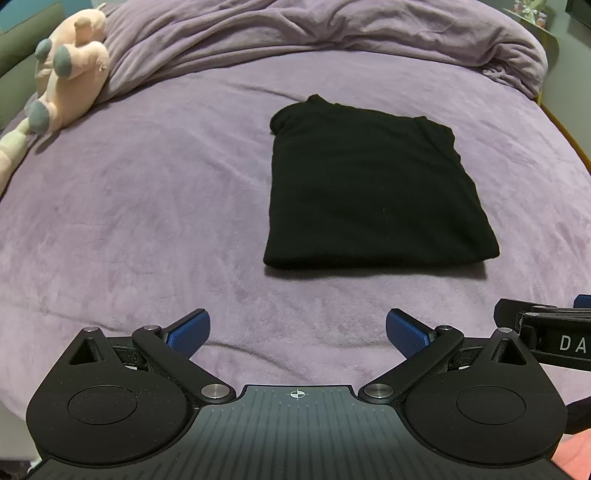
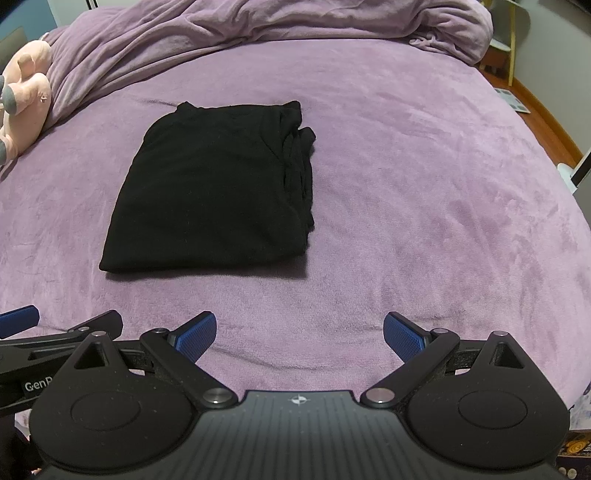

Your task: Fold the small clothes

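Observation:
A black garment [image 1: 369,184] lies folded into a flat rectangle on the purple bed cover [image 1: 147,221]. It also shows in the right wrist view [image 2: 214,188], with layered edges stacked on its right side. My left gripper [image 1: 297,332] is open and empty, held back from the garment's near edge. My right gripper [image 2: 299,334] is open and empty too, near the bed's front, to the right of the garment. Part of the right gripper [image 1: 546,332] shows at the right edge of the left wrist view.
A pink plush toy [image 1: 66,74] lies at the bed's far left. A bunched purple duvet [image 1: 295,29] runs across the back. The bed's right edge drops to a wooden floor [image 2: 535,110].

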`<state>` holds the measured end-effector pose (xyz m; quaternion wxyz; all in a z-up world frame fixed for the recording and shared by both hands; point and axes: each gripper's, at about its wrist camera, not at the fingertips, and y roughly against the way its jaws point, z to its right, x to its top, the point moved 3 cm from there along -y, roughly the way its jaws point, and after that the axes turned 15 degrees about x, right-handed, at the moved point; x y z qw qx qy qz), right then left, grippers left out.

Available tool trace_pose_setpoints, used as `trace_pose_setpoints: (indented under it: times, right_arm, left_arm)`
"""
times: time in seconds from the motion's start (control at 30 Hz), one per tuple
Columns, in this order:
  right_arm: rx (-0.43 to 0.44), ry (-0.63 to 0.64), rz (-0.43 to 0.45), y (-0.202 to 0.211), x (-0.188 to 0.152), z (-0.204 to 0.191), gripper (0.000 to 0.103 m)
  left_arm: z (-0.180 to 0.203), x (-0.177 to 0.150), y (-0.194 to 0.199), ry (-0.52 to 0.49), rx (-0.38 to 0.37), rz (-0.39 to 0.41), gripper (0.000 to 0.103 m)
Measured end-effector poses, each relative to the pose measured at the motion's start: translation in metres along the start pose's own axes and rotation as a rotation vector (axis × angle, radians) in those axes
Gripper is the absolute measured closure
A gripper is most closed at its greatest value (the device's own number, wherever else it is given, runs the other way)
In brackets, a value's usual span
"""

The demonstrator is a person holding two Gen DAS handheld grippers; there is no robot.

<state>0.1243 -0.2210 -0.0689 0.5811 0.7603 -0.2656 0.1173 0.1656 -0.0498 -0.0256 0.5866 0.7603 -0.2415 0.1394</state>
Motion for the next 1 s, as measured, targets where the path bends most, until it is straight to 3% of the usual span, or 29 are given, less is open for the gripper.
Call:
trace_pose_setpoints:
  times: [0.63, 1.0]
  right_arm:
    - [0.000, 0.006, -0.012, -0.0041, -0.0028, 0.0005, 0.006]
    - [0.002, -0.004, -0.016, -0.0049, -0.0049, 0.0035, 0.006]
  left_arm:
    - [-0.0026, -0.0016, -0.0060, 0.013, 0.011, -0.006, 0.000]
    - [0.0042, -0.0030, -0.0008, -0.041, 0.047, 0.023, 0.000]
